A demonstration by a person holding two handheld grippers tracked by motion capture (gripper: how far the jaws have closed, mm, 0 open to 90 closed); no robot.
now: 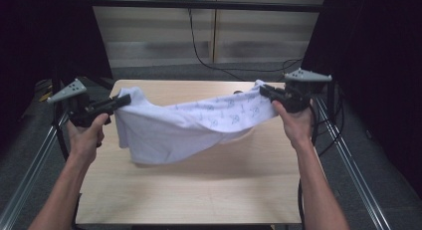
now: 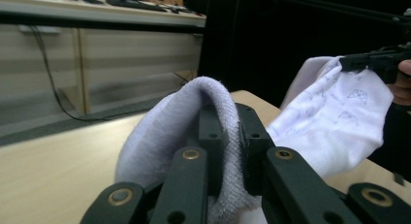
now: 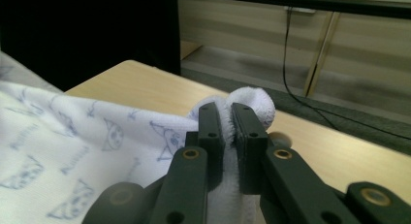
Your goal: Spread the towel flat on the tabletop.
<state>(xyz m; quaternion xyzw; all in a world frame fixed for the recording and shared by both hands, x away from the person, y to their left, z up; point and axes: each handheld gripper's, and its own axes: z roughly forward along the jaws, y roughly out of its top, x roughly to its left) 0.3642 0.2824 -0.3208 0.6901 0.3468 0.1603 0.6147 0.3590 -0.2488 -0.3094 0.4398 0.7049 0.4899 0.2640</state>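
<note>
A white cloth (image 1: 199, 123) with small blue prints hangs stretched between both grippers above the wooden table (image 1: 199, 190), sagging low at its left part. My left gripper (image 1: 124, 99) is shut on the cloth's left end; in the left gripper view a fold of white cloth (image 2: 194, 107) is pinched between the black jaws of the left gripper (image 2: 231, 122). My right gripper (image 1: 263, 89) is shut on the right end; a bunched cloth edge (image 3: 252, 100) pokes out above the right gripper (image 3: 228, 122). The right gripper (image 2: 358, 63) also shows far off holding the printed cloth (image 2: 339, 122).
Metal rails (image 1: 348, 155) run along both sides of the table. A black cable (image 1: 209, 60) trails across the floor behind it, in front of a pale cabinet wall (image 1: 159, 36). Dark curtains (image 1: 378, 51) stand at left and right.
</note>
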